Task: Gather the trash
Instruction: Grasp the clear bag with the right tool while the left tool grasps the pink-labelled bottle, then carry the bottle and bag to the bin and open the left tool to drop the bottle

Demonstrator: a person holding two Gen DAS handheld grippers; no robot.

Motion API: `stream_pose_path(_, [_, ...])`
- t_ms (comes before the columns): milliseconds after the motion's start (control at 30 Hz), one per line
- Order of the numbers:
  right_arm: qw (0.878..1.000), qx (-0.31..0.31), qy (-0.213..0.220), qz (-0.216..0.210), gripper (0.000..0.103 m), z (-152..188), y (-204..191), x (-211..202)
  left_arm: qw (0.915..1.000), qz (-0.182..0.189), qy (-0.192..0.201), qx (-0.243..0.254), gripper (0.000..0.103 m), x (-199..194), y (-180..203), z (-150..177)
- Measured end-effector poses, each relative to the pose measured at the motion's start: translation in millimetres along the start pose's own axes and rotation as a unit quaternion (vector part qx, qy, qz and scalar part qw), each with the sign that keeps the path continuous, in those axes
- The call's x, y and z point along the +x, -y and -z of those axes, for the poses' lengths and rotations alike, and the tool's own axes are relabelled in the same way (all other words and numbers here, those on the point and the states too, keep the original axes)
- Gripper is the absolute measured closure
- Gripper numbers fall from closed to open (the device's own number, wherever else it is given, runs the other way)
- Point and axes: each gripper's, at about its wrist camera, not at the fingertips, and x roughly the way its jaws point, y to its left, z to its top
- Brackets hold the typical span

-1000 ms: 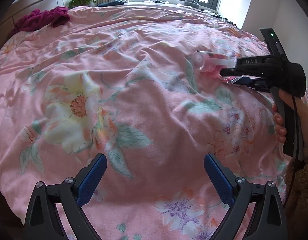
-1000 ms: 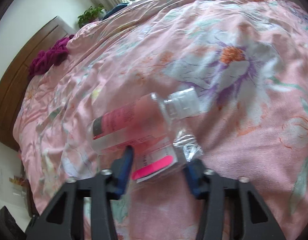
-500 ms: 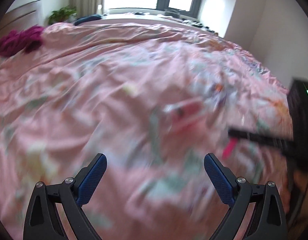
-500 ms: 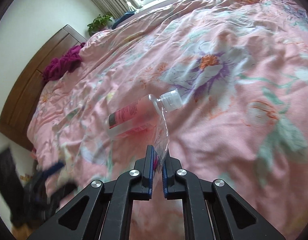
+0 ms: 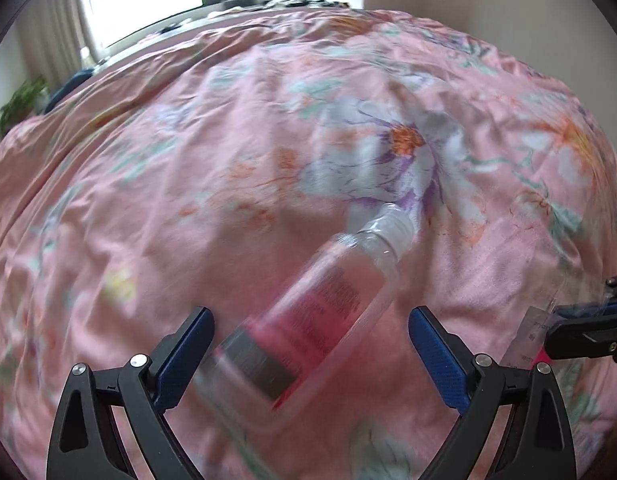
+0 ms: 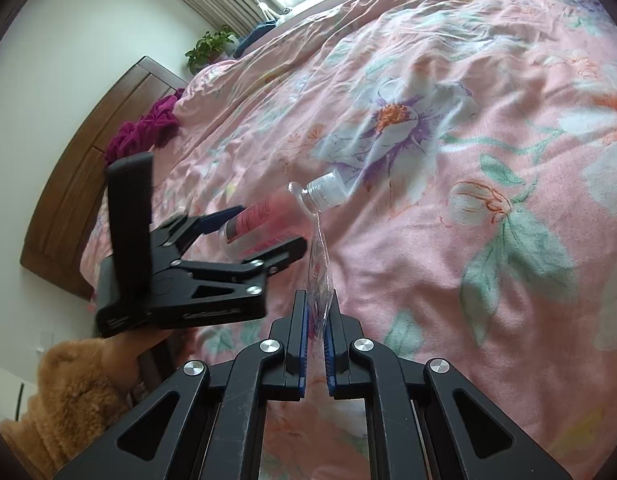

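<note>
A clear plastic bottle (image 5: 320, 312) with a pink label and a clear cap lies on the pink floral bedspread (image 5: 188, 200). My left gripper (image 5: 310, 320) is open, with the bottle's lower half between its blue pads, which stand apart from it. The right wrist view shows the same bottle (image 6: 268, 216) with the left gripper (image 6: 264, 232) straddling it. My right gripper (image 6: 317, 300) is shut on a clear plastic wrapper (image 6: 318, 256), held just off the bed near the bottle's cap. In the left wrist view the wrapper (image 5: 534, 332) and the right gripper (image 5: 580, 320) sit at the right edge.
A wooden headboard (image 6: 80, 184) runs along the left, with a magenta cloth (image 6: 144, 132) bunched on the bed beside it. A potted plant (image 6: 208, 46) stands by the window. A hand in a furry brown sleeve (image 6: 68, 392) holds the left gripper.
My left gripper swung across the bed and now straddles the bottle. My right gripper shut on the wrapper and drew it back from the bottle, slightly upward.
</note>
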Motion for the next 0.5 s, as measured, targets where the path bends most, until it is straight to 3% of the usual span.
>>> stream_pose_path(167, [1.000,0.013,-0.004,-0.015,0.096,3,8,1,0.9994,0.009,-0.023,0.024,0.024,12,5,-2])
stream_pose_path(200, [1.000,0.016,-0.004,-0.017,0.096,5,10,0,0.9992,0.002,-0.024,0.031,0.034,13,6,-2])
stream_pose_path(333, [1.000,0.018,-0.002,-0.018,0.096,6,13,-4,0.9990,-0.001,-0.015,0.042,0.044,9,12,-3])
stream_pose_path(500, [0.999,0.023,0.001,-0.022,0.096,8,15,-10,0.9986,0.051,0.011,-0.008,0.052,-1,10,-2])
